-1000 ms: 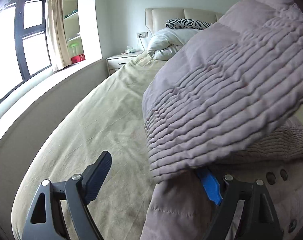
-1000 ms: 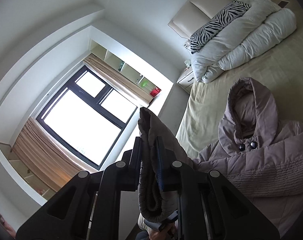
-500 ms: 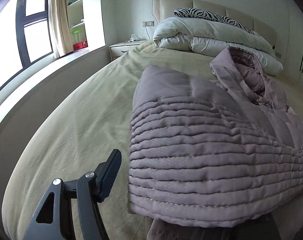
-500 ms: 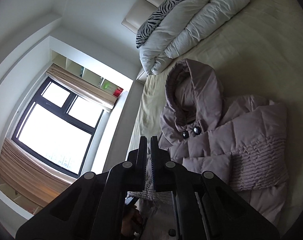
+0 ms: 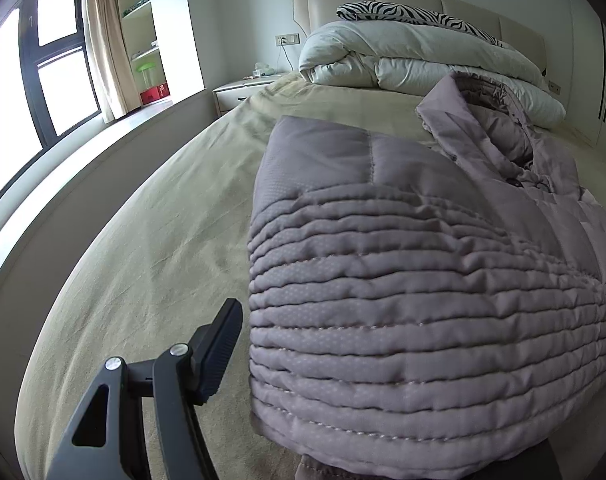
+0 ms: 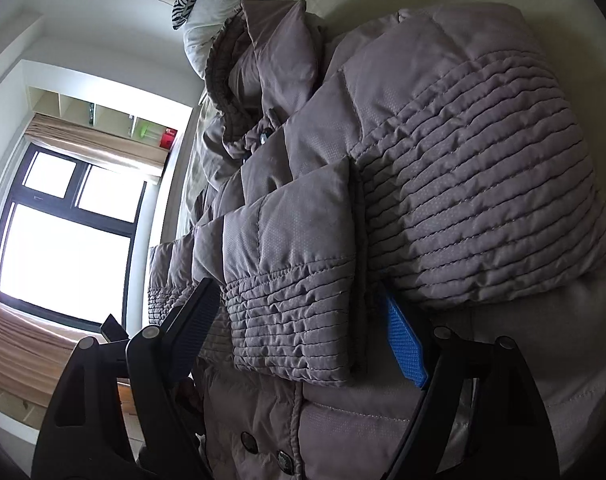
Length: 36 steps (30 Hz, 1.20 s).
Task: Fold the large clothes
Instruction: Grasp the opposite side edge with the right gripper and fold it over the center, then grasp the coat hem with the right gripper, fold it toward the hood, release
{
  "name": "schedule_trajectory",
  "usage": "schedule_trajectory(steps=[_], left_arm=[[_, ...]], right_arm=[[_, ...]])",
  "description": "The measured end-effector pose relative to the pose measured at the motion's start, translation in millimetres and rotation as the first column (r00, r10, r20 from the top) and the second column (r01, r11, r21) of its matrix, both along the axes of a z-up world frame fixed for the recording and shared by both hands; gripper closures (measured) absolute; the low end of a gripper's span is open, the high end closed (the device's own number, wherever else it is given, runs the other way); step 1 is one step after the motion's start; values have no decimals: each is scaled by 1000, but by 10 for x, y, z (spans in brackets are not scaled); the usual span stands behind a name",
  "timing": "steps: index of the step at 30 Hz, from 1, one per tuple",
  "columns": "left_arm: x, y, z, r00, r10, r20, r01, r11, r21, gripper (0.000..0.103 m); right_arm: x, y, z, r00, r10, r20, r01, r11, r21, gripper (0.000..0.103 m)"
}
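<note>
A mauve padded coat (image 6: 443,152) lies on the bed (image 5: 151,240), hood toward the headboard, long axis running head to foot. The right gripper (image 6: 303,328), jaws opening, has just dropped a sleeve across the coat's front, finishing that fold. The left gripper (image 5: 239,344) is open, holding nothing, beside the other folded-in sleeve.

Two wrist fisheyes, low and close over the bed (image 5: 151,240)

The left view looks along the bed toward the far headboard (image 5: 415,0), window at left. The right view is rolled sideways, tilted down, very near the padded coat (image 6: 463,168). Both share the coat (image 5: 403,280), the duvet and the window (image 6: 63,240).
</note>
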State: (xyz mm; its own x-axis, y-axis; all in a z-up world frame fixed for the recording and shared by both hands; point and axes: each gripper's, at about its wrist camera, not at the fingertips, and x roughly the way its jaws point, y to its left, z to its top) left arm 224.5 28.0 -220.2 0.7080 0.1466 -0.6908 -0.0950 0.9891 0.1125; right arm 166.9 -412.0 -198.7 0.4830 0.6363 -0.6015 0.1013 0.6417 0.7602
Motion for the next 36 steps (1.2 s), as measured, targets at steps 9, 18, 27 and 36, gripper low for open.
schedule_trajectory(steps=[9,18,27,36], left_arm=[[2,-52,9,1000,-6,5,6,999,43,35],[34,-113,-22,1000,-21,-4,21,997,77,34],[-18,-107,-6,998,-50,-23,52,996,74,34],[-504,89,266,995,-94,-29,93,994,-50,33]], right_arm=[[7,174,489,998,16,56,-6,986,-168,88],[-9,-564,1091,981,-119,154,155,956,-250,89],[21,-892,308,984,-176,37,180,944,-276,90],[60,-805,370,988,-146,50,154,924,-351,90]])
